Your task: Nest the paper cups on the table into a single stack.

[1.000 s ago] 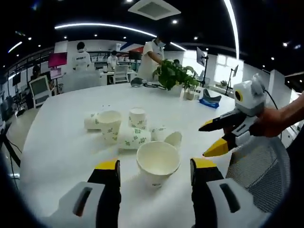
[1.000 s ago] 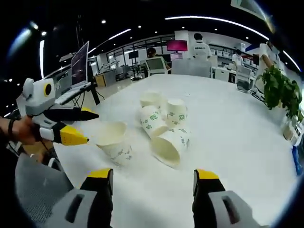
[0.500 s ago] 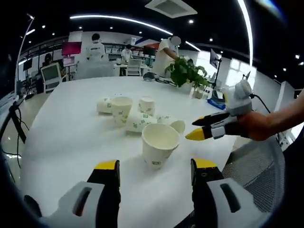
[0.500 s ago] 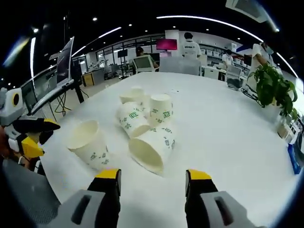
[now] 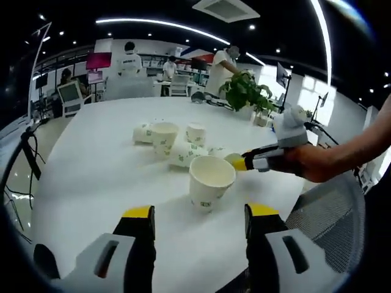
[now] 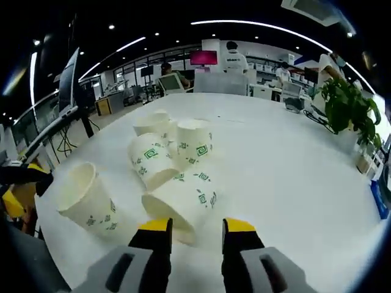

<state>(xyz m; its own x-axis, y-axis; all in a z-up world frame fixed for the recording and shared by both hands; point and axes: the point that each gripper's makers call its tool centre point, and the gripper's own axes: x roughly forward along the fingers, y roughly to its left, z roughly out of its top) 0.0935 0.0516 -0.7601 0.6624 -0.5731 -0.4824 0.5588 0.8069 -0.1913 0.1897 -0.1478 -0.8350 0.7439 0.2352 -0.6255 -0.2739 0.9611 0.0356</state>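
Observation:
Several white paper cups with green print sit on a white round table (image 5: 85, 177). One stands upright (image 5: 211, 182) just ahead of my left gripper (image 5: 200, 213), which is open and holds nothing. Behind it are another upright cup (image 5: 164, 135) and some lying ones (image 5: 183, 155). My right gripper (image 6: 197, 227) has its jaws narrowed but still apart, at the mouth of a lying cup (image 6: 183, 201). In the left gripper view its tip (image 5: 238, 163) touches that cup (image 5: 223, 156). The left gripper (image 6: 18, 183) shows beside the near cup (image 6: 85, 198).
A potted plant (image 5: 244, 91) stands at the table's far side, also visible as greenery (image 6: 345, 104). A grey mesh chair (image 5: 330, 207) is at the table's near edge. People, desks and monitors (image 6: 201, 58) fill the background. A blue item (image 6: 382, 198) lies at the right rim.
My right gripper has moved in to the lying cup and its jaws have narrowed. My left gripper stays open behind the upright cup; its view shifted slightly.

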